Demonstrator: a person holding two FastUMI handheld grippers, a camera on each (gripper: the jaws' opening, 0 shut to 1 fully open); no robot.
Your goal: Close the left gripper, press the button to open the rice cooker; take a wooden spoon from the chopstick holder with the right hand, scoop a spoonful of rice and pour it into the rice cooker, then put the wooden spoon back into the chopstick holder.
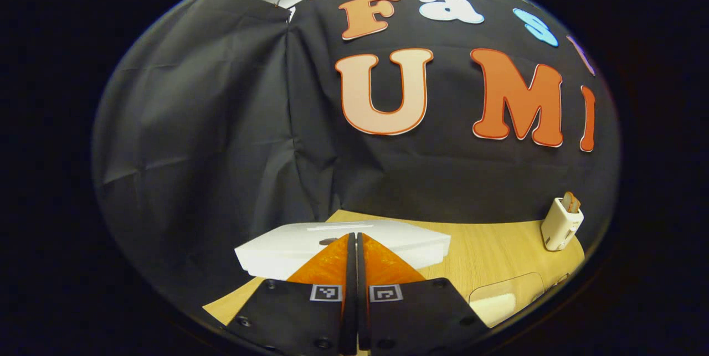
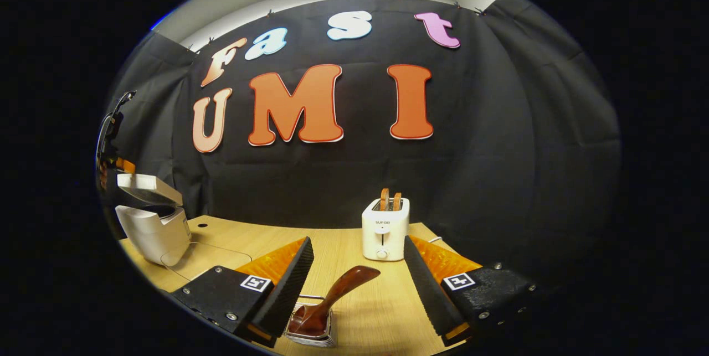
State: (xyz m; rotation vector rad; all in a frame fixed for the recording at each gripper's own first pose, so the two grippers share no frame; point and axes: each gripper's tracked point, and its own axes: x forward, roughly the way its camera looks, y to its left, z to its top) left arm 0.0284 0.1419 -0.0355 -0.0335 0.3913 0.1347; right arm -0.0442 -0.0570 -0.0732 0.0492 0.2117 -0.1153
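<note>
A: Spoon position?
B: Wooden spoon [image 2: 332, 300] stands in chopstick holder [image 2: 310, 331], handle tilting up-right, between spread right claw [image 2: 359, 284] fingers.
A: Left claw [image 1: 355, 267]?
B: Fingers together above rice cooker [image 1: 343, 248] lid; open counter [image 1: 498, 251] to its right

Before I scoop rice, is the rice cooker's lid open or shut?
Open: in the right gripper view the rice cooker has its lid tilted up.

It was a booth set up like a small kitchen. Black cloth hung behind a wooden table [image 2: 382, 311] with a toaster [image 2: 385, 230] and a rice cooker [image 2: 152, 223].
</note>
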